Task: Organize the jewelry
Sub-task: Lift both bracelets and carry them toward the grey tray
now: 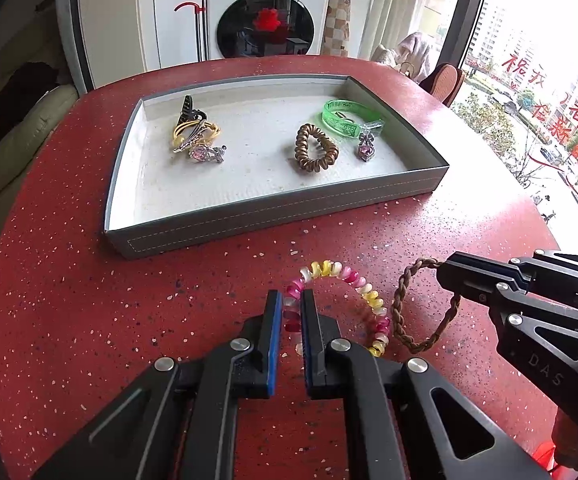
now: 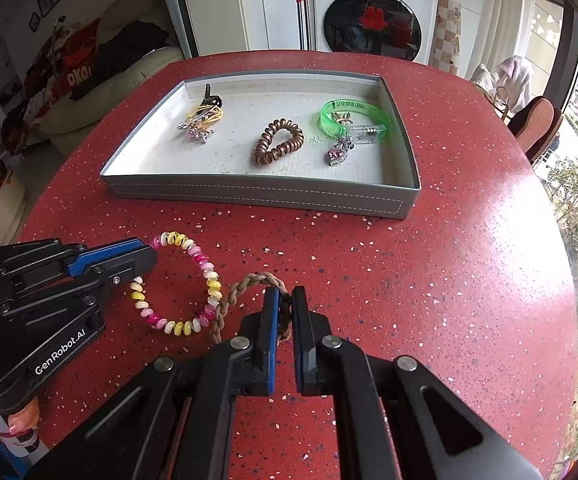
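A pink, yellow and white coil hair tie (image 1: 353, 280) (image 2: 205, 276) lies on the red table. My left gripper (image 1: 291, 300) (image 2: 149, 256) is shut on its left side. A brown braided hair tie (image 1: 403, 312) (image 2: 229, 300) lies just right of it. My right gripper (image 2: 285, 300) (image 1: 445, 276) is shut on its right side. The grey tray (image 1: 273, 216) (image 2: 257, 196) behind holds a brown coil tie (image 1: 315, 152) (image 2: 277, 142), a green bracelet (image 1: 345, 118) (image 2: 355, 114), a pink-stone charm (image 1: 365, 150) (image 2: 339, 152) and a pile of gold and silver pieces (image 1: 197, 136) (image 2: 203, 120).
The red speckled table (image 1: 69, 300) (image 2: 449, 280) is round, its edge near on the left and right. A washing machine (image 1: 267, 16) (image 2: 373, 12) stands behind it, a sofa (image 1: 5, 152) to the left, chairs and a window (image 2: 537, 120) to the right.
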